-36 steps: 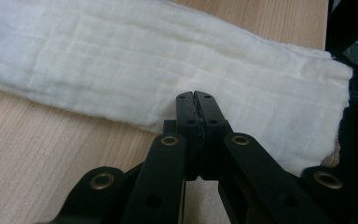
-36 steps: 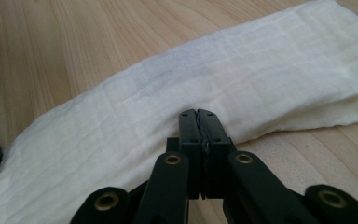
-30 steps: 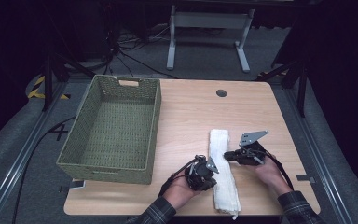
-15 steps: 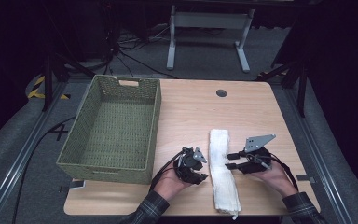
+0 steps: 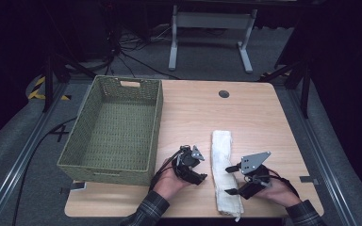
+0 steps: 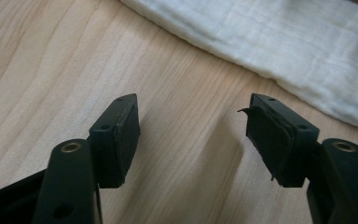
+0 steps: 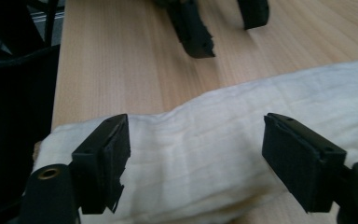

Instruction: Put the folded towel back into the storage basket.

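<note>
Fingers [image 7: 303, 163] parted over unmarked white towel [image 7: 242, 135]; no writing legible.

Soft white cloth towel [image 5: 225, 175] on matt pale wood table [image 5: 254, 117]; woven basket [image 5: 118, 127].

White towel [image 5: 225, 174], olive woven basket [image 5: 115, 127], sleeves [image 5: 151, 212] seemingly plaid.

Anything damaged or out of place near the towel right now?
The rubber pad on one jaw of the left gripper is peeling and curled at its tip. The folded towel overhangs the table edge slightly.
</note>
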Tool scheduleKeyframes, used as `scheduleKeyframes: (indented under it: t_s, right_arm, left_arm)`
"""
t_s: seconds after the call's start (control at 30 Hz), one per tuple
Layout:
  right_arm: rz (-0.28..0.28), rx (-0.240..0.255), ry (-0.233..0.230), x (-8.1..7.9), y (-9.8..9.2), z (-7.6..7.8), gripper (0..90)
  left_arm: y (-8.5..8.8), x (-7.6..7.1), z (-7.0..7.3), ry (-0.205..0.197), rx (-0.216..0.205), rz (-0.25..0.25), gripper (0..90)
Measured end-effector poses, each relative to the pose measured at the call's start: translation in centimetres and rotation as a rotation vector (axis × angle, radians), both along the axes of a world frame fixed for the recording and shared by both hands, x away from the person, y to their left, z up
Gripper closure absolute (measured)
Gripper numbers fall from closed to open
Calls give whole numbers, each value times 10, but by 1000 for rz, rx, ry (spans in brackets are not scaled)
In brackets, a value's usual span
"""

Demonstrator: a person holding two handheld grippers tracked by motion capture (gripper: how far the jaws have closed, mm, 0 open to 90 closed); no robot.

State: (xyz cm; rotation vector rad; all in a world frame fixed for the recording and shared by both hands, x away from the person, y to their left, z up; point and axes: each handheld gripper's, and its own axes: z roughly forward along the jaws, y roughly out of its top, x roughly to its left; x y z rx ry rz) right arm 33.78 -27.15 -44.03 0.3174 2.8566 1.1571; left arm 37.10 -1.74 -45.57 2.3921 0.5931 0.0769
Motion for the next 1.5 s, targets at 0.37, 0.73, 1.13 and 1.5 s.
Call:
scheduleKeyframes:
  t_s: [0.37, 0.73, 1.13, 1.5]
  right_arm:
    - [47, -36, -5, -7, 12, -15, 109]
    - [70, -55, -44, -9, 13, -24, 99]
    - [103, -41, -23, -15, 9, -16, 685]
    - [105, -41, -6, -15, 10, -15, 778]
  left_arm:
    - [0, 1, -3, -10, 7, 10, 294]
    - [-1, 1, -3, -17, 16, -1, 281]
    - [-1, 1, -3, -14, 11, 1, 280]
    - [-8, 7, 6, -20, -42, -12, 272]
